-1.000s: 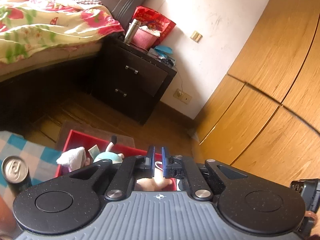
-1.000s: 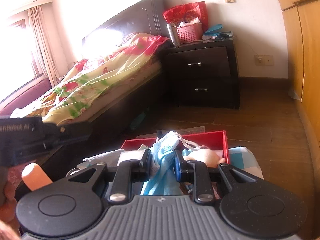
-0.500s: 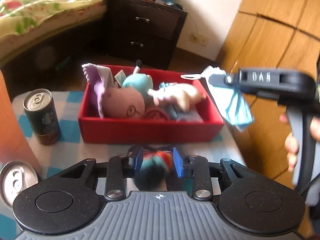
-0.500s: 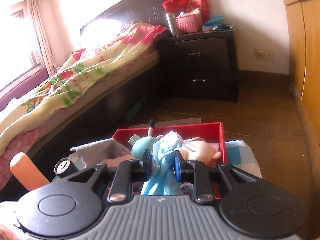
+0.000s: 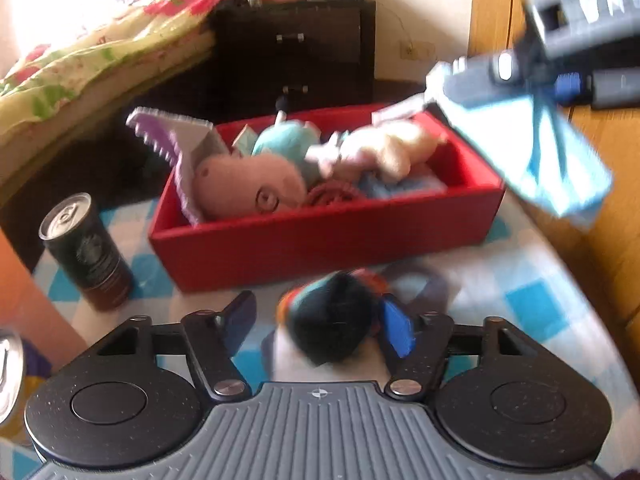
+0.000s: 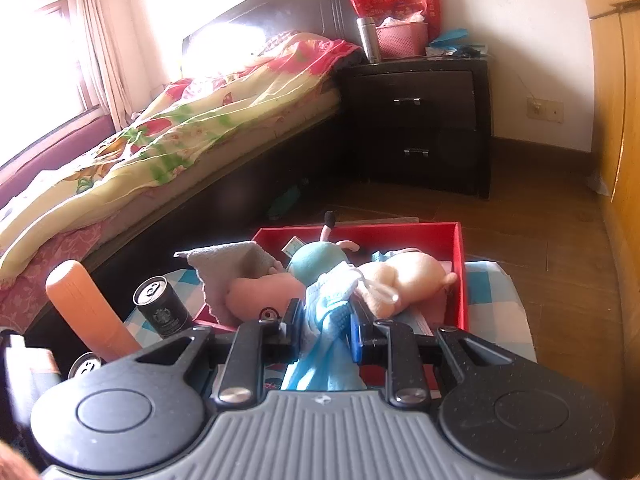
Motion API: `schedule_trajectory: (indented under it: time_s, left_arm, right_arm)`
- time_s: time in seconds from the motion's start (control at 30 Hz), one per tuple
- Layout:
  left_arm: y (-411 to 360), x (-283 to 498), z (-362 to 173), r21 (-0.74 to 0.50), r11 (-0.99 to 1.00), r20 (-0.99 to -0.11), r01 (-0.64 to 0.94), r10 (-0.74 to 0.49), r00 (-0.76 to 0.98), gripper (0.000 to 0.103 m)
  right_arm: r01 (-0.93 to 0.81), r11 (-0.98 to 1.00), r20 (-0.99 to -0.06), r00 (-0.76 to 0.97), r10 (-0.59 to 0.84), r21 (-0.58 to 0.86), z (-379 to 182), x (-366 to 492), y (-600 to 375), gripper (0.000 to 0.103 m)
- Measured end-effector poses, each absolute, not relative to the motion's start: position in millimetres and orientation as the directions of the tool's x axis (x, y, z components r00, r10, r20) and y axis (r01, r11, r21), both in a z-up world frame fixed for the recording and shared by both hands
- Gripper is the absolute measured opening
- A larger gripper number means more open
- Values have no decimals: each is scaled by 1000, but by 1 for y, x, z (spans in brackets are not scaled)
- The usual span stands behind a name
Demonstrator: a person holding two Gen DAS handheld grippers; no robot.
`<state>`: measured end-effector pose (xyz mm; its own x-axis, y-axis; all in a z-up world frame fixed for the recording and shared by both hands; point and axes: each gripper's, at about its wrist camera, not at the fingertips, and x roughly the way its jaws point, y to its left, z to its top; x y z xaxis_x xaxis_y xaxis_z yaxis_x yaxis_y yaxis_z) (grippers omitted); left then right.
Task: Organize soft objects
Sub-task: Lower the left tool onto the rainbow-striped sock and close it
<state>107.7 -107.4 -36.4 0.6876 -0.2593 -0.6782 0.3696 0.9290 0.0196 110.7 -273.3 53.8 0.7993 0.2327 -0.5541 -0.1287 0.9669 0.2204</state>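
Between my left gripper point(image 5: 320, 322) fingers sits a small dark round plush toy with orange and red patches point(image 5: 332, 316), blurred, lying on the blue-and-white checked tablecloth point(image 5: 532, 312); my jaws stand wide, the toy touching the right blue pad while a gap shows at the left one. My right gripper point(image 6: 326, 320) is closed tight on a light blue pleated face mask with white ear loops point(image 6: 328, 312), which bunches up above my fingertips and hangs in a fold below them; seen from the left wrist camera it dangles in the air beyond and to the right of my left jaws, above the right end of the box. Just ahead of both grippers stands the red rectangular open box point(image 5: 320, 236), its near wall close in front of the dark toy. It is crowded: a pink plush pig head point(image 5: 248, 188) at the left, a teal round plush point(image 5: 284, 144) behind it, a cream plush animal point(image 5: 384, 148) lying across the right half, and a grey-and-purple cloth point(image 5: 176, 148) sticking up over the left wall. Left of my left jaws a dark drink can point(image 5: 86, 252) stands upright, near the box but apart from it. To the right, the tablecloth runs to the table edge beside the wooden wardrobe point(image 5: 616, 140). Beyond the box lie the floor, a dark nightstand point(image 6: 416, 120), and the bed with a floral quilt point(image 6: 180, 128).
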Motion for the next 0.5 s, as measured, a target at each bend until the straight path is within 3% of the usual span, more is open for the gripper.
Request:
schedule_trajectory:
  time_s: [0.07, 0.17, 0.2, 0.27, 0.37, 0.43, 0.47, 0.5]
  left_arm:
    - [-110, 114, -35, -37, 919, -706, 393, -302, 641, 80]
    - [-128, 122, -57, 10, 906, -763, 424, -267, 589, 80]
    - [-131, 122, -66, 11, 900, -792, 435, -258, 554, 87]
    - [-142, 116, -74, 117, 888, -776, 446, -199, 599, 89]
    - [-143, 124, -81, 133, 903, -772, 408, -164, 614, 83]
    - [-132, 131, -79, 64, 929, -782, 363, -180, 597, 72]
    - [-128, 133, -76, 78, 933, -784, 350, -160, 600, 54]
    - [-124, 134, -72, 80, 933, -789, 351, -156, 594, 52]
  right_arm:
    - [-124, 969, -559, 798, 224, 212, 52, 111, -278, 2]
    - [-99, 970, -569, 795, 212, 222, 49, 114, -287, 2]
    - [-91, 968, -570, 794, 212, 232, 49, 115, -289, 2]
    - [-92, 968, -564, 798, 212, 233, 50, 112, -292, 2]
    - [-92, 969, -553, 807, 208, 230, 54, 109, -295, 2]
    - [-90, 969, -551, 808, 207, 232, 55, 108, -296, 2]
    - [-90, 969, -552, 808, 207, 232, 55, 108, -296, 2]
    - [-92, 969, -553, 807, 208, 231, 55, 107, -296, 2]
